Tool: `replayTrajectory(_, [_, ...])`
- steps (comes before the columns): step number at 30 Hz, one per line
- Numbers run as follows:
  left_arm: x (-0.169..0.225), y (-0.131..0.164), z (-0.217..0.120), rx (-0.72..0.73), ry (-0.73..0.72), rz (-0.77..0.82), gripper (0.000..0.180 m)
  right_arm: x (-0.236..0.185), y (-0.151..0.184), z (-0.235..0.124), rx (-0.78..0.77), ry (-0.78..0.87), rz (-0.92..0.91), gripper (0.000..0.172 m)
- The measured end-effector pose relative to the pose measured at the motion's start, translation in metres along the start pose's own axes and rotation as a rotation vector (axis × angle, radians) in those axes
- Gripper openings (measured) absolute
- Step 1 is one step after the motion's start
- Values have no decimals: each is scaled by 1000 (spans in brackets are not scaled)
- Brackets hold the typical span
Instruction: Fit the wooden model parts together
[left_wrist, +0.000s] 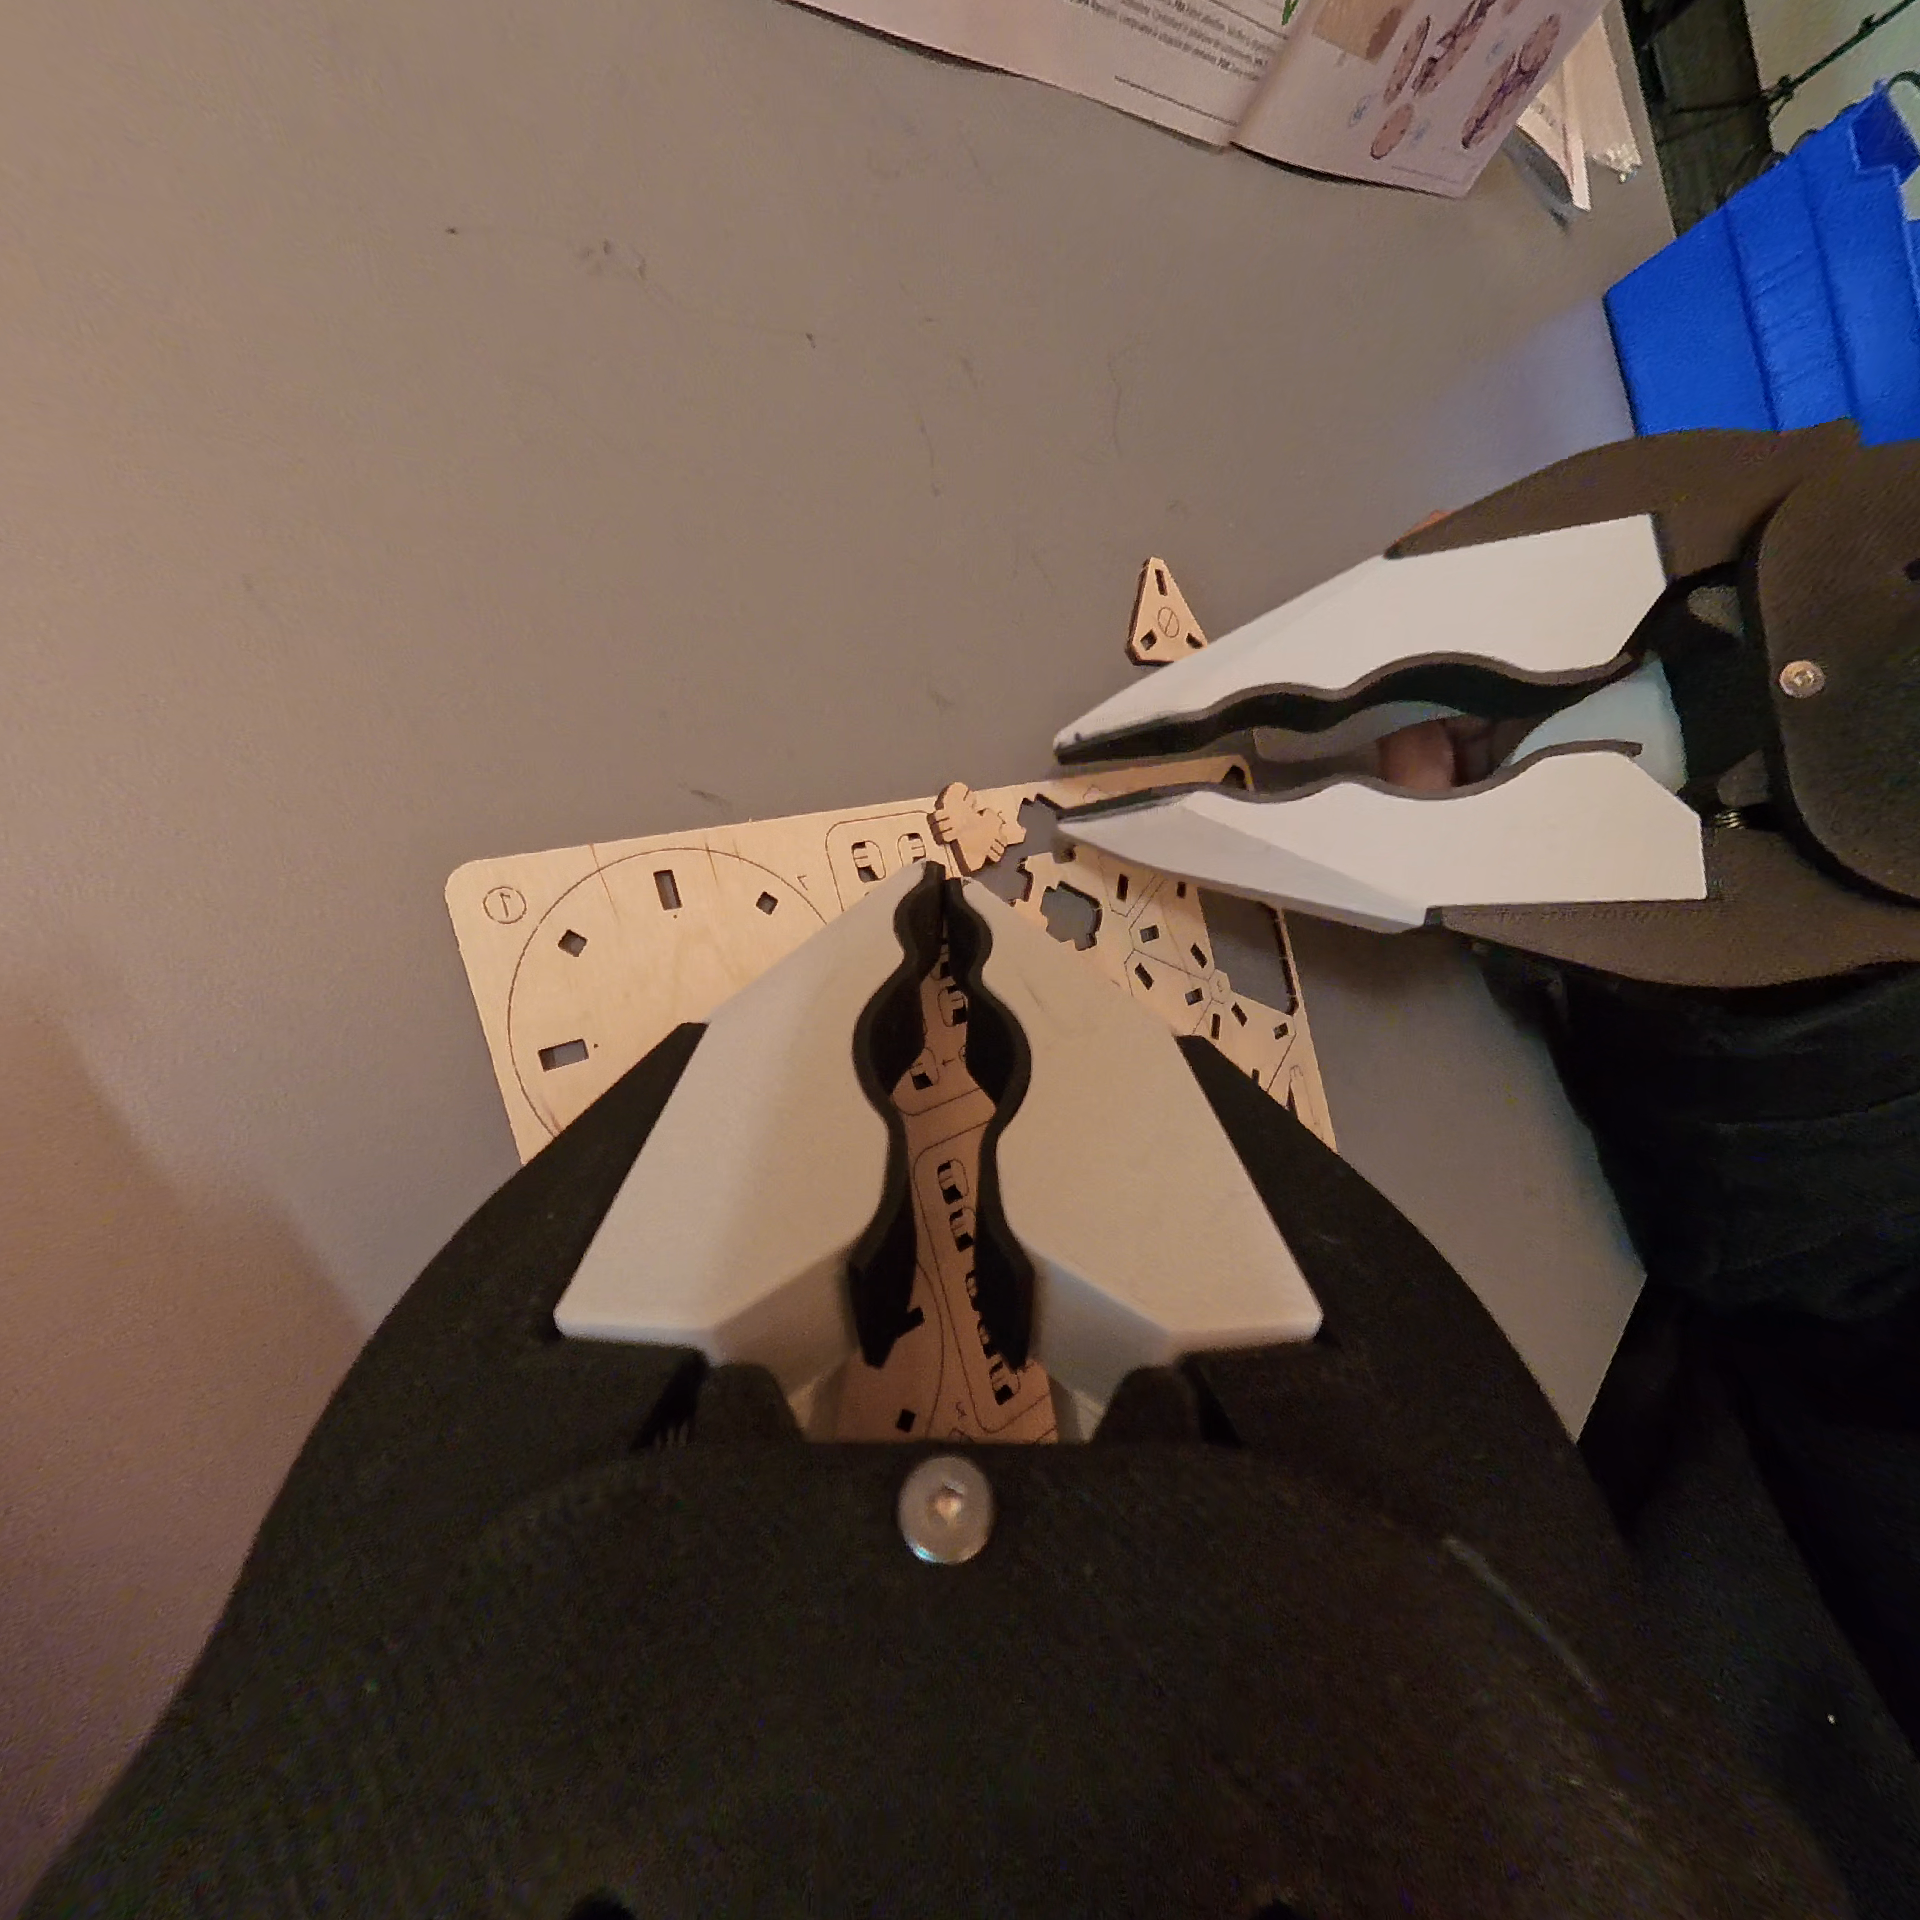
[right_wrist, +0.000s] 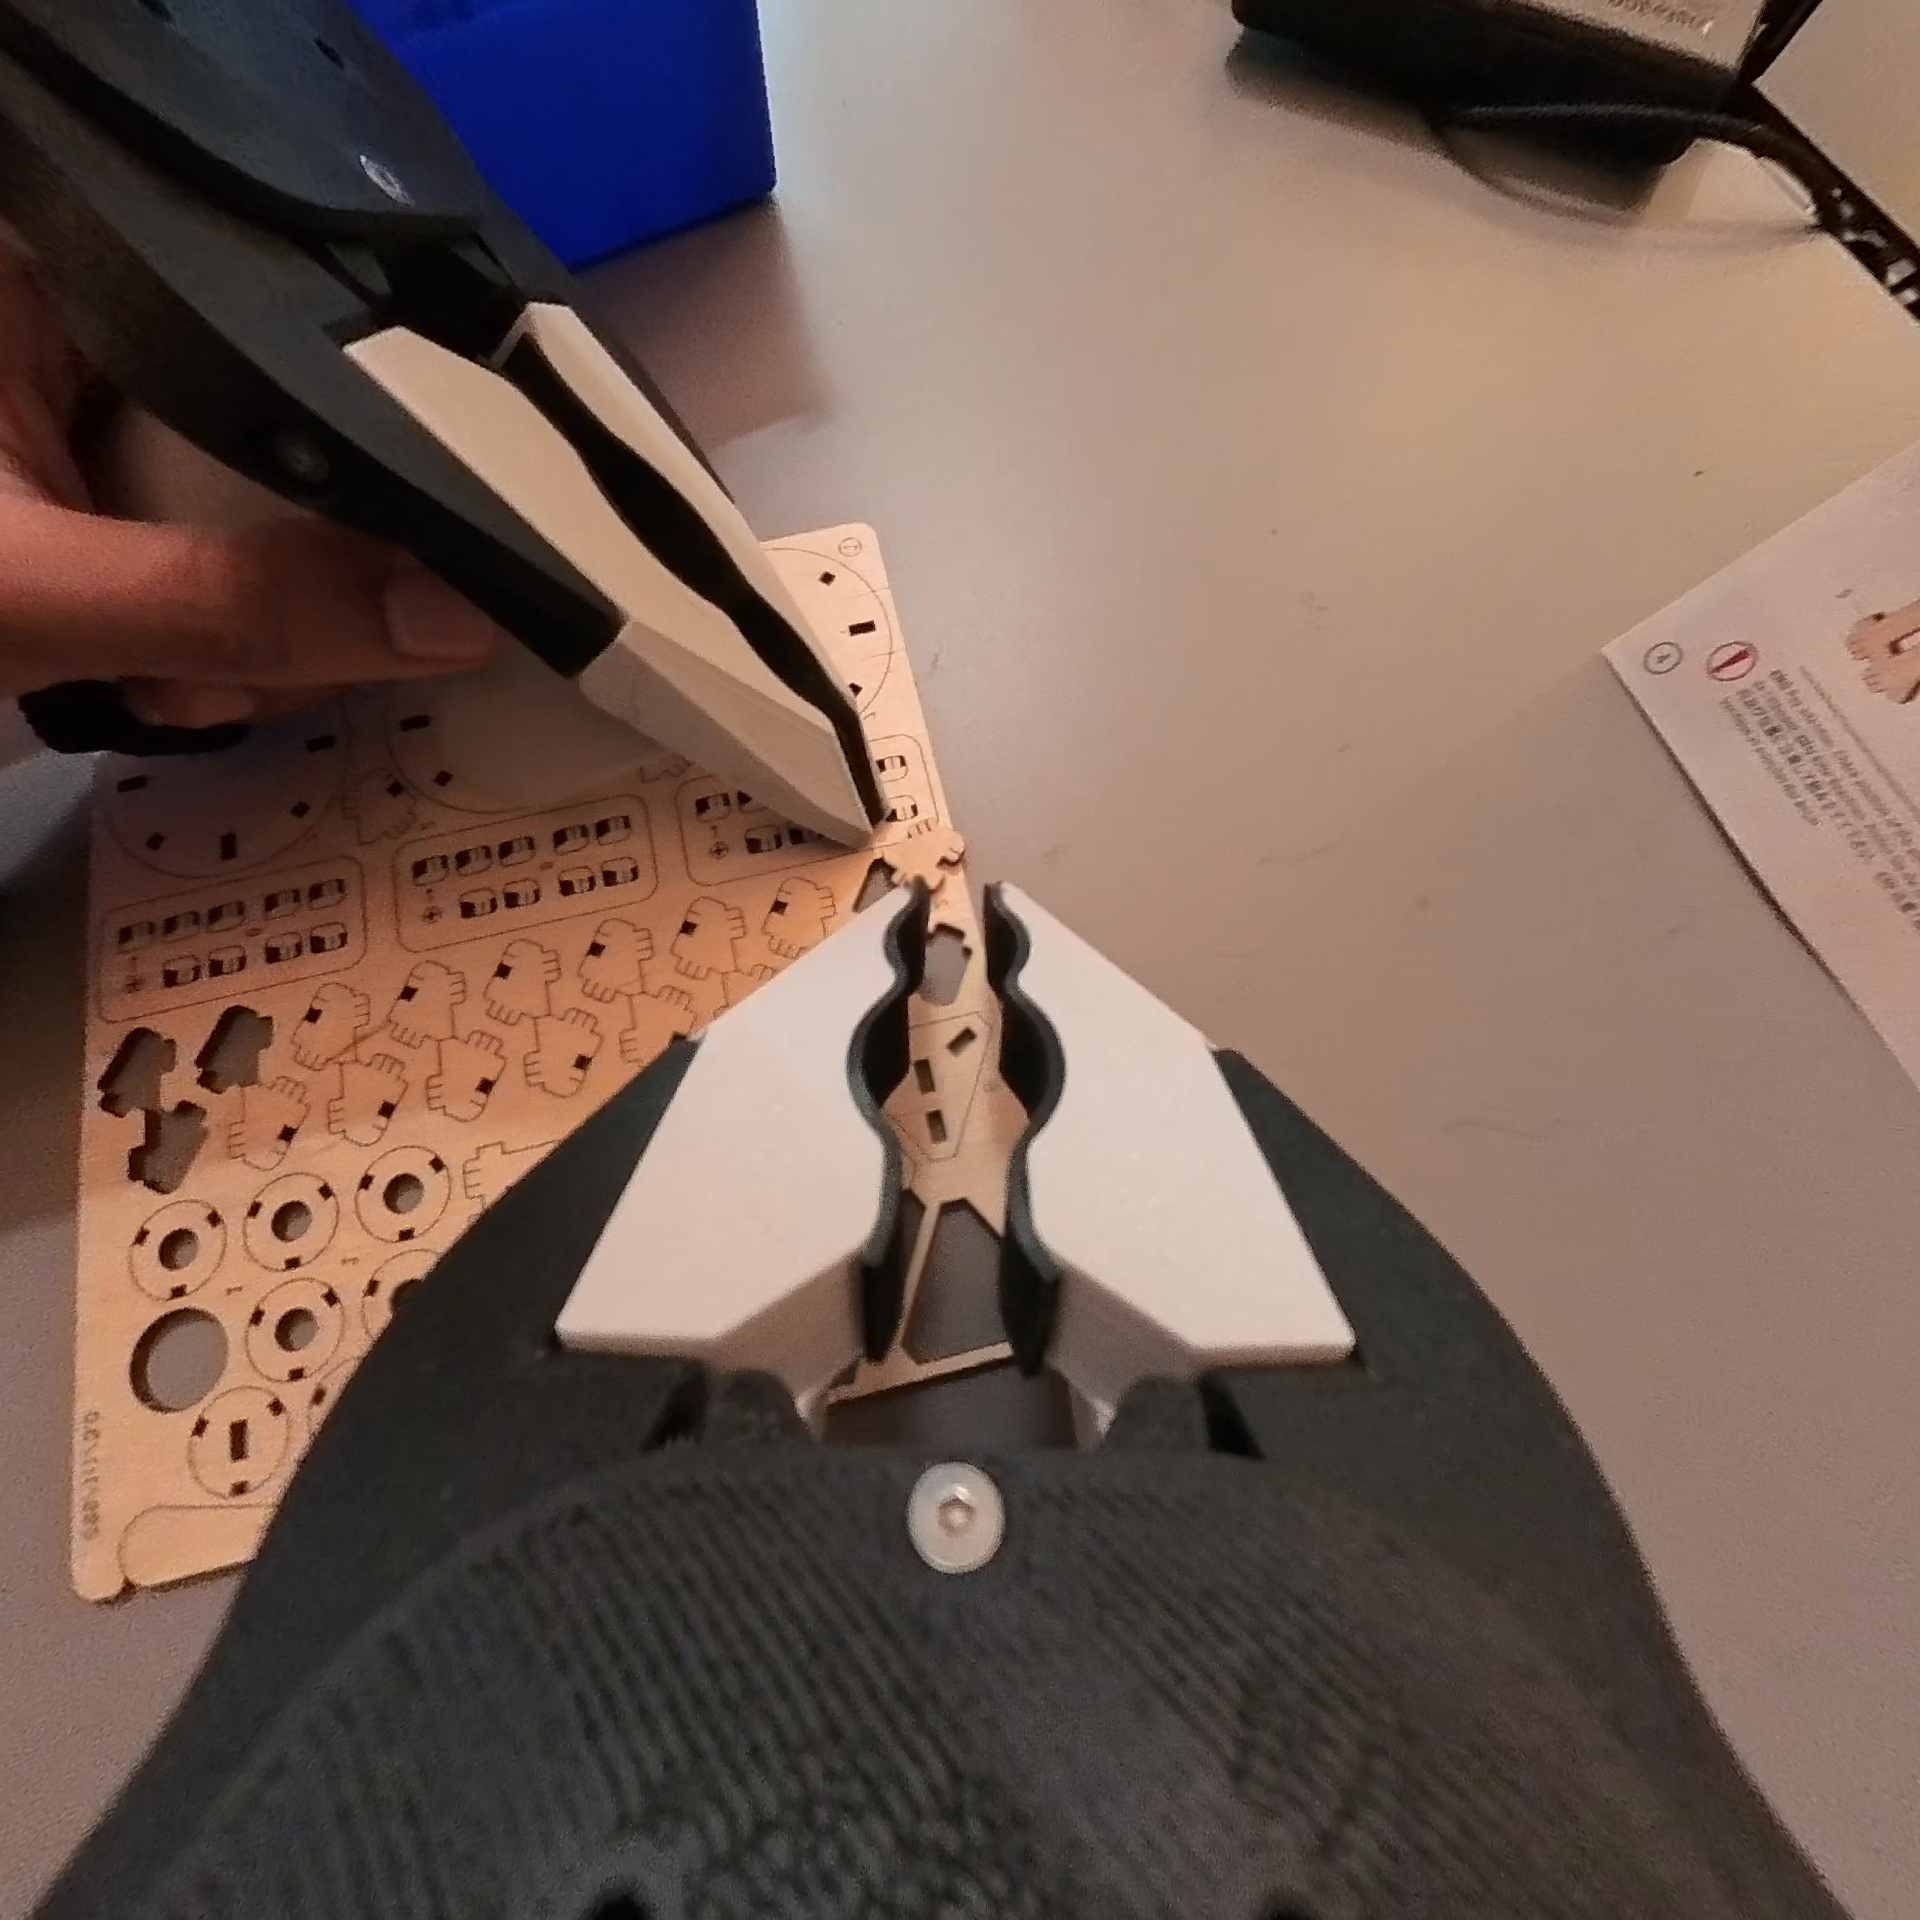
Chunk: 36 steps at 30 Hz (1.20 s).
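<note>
Sheet: thin plywood sheet (right_wrist: 312, 987) is lying flat on the grey tabletop (left_wrist: 520, 416), laser-cut with discs, rings and rows of small lobed parts; several slots are already showing empty.
Piece: small lobed wooden piece (left_wrist: 971, 831) is sitting out of its slot, tilted on the sheet's far edge, just beside the empty slot (left_wrist: 1039, 831) of the same outline.
Left tool: left tool (left_wrist: 940, 878) is standing with its jaws closed tip to tip and nothing visible between them; its tips are pressing down on the sheet just beside the piece.
Right tool: right tool (right_wrist: 956, 899) is holding its jaws slightly parted, with a narrow strip of the sheet's edge showing through the gap; neither pad is visibly pressing on anything. Its tips are hovering near the piece, on the side opposite the left tool, with one finger over the empty slot.
Relation: piece is lying between the two sets of tips, nearest the left one; neither tool is gripping it.
Hand: a hand (right_wrist: 208, 613) is gripping the left tool's body above the sheet.
Surroundings: a loose triangular wooden part (left_wrist: 1164, 613) is lying on the tabletop just beyond the sheet; a printed booklet (right_wrist: 1787, 727) is lying open farther off; a blue bin (left_wrist: 1766, 301) is standing at the tabletop's edge.
</note>
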<state>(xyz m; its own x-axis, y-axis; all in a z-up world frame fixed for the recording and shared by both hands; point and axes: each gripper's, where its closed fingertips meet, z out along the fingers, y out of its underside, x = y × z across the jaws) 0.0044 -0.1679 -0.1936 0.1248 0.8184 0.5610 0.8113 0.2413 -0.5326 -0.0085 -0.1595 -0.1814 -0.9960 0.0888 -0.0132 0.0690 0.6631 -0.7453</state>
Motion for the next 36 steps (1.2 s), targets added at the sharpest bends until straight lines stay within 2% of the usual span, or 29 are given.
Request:
replayTrajectory(2, [0,0,0,0,0,0,0,0,0,1,-1,-15,4,11])
replayTrajectory(4, [0,0,0,0,0,-1,0,-3,0,4,-14,-45,-24,23])
replayTrajectory(6, [0,0,0,0,1,-1,0,-4,-1,9,-38,-50,-89,26])
replayTrajectory(13, [0,0,0,0,3,-2,0,-5,-2,10,-100,-134,-183,20])
replayTrajectory(17, [0,0,0,0,6,-6,0,-10,2,9,-86,-213,-150,21])
replayTrajectory(26, [1,0,0,1,13,-10,0,-6,6,16,-81,-203,-169,10])
replayTrajectory(36, [7,3,4,-18,46,-6,0,-7,11,8,-82,-226,-315,9])
